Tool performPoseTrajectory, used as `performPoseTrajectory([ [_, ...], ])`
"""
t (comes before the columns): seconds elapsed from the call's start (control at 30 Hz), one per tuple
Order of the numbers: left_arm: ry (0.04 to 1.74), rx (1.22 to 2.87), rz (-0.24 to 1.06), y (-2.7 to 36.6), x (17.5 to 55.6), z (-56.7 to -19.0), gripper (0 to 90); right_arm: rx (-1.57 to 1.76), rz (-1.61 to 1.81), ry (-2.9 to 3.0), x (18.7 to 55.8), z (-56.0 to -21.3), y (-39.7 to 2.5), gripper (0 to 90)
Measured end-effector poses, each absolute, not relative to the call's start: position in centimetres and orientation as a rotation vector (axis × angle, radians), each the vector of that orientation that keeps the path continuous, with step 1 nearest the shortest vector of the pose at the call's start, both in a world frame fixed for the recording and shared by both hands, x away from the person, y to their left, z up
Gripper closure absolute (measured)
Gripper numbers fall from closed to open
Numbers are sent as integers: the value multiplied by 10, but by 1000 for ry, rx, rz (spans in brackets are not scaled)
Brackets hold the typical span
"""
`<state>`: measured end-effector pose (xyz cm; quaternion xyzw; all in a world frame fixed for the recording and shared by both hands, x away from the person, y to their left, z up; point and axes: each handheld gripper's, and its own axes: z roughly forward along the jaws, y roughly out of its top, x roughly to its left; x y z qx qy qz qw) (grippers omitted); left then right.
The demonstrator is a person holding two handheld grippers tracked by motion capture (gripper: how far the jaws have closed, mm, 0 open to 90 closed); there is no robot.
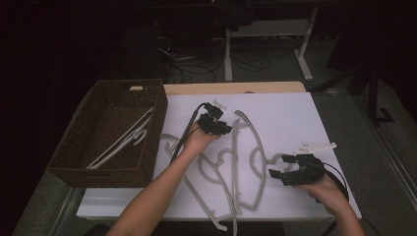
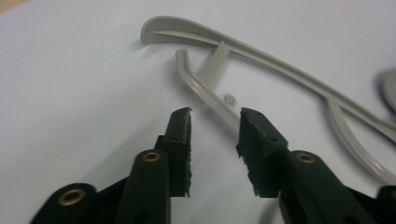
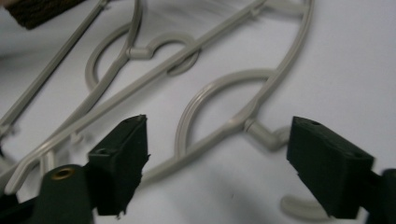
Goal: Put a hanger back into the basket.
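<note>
- A white, smooth counter (image 1: pixel 295 118) is seen from above, with a wooden edge along its far side.
- A pile of grey plastic hangers (image 1: pixel 236 167) is spread flat on the counter, between the two hand-held grippers. Thin moulded bars, curved shoulders and rounded hooks are crossed over one another.
- A dark woven wicker basket (image 1: pixel 69 157), rectangular with a coarse weave, is set beyond the left hand-held gripper on its outer side. White hangers (image 1: pixel 125 140) are laid slantwise inside it.
- The left hand-held gripper (image 1: pixel 216 124), black with a trailing cable, is held by a bare forearm stretched forward over the pile. In the left gripper view its jaws (image 2: pixel 215 149) are seen parted, with rough, worn pad faces, and nothing is held between them. A thin hanger bar (image 2: pixel 205 95) with a bent end lies just ahead of the gap, and a broad curved shoulder (image 2: pixel 196 37) lies farther ahead.
- The right hand-held gripper (image 1: pixel 282 167) is held low near the counter's near edge, pointed toward the pile. In the right gripper view its jaws (image 3: pixel 217 161) are spread wide and empty, with a hanger's hook and neck (image 3: pixel 243 121) lying on the counter between and just ahead of them.
</note>
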<state>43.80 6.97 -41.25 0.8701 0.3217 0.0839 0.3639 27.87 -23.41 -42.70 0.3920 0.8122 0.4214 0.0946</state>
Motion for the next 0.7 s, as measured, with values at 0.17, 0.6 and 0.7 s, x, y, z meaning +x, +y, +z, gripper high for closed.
performPoseTrajectory([
  [0.17,760,2236,184,98,403,-400,656,1185,1232,2440,266,-434,-238,409],
  [0.6,576,2358,57,98,327,-423,898,1114,1146,2623,263,-448,-218,745],
  [0.7,552,2409,63,84,326,-433,899,1096,1103,2670,263,-452,-212,764],
])
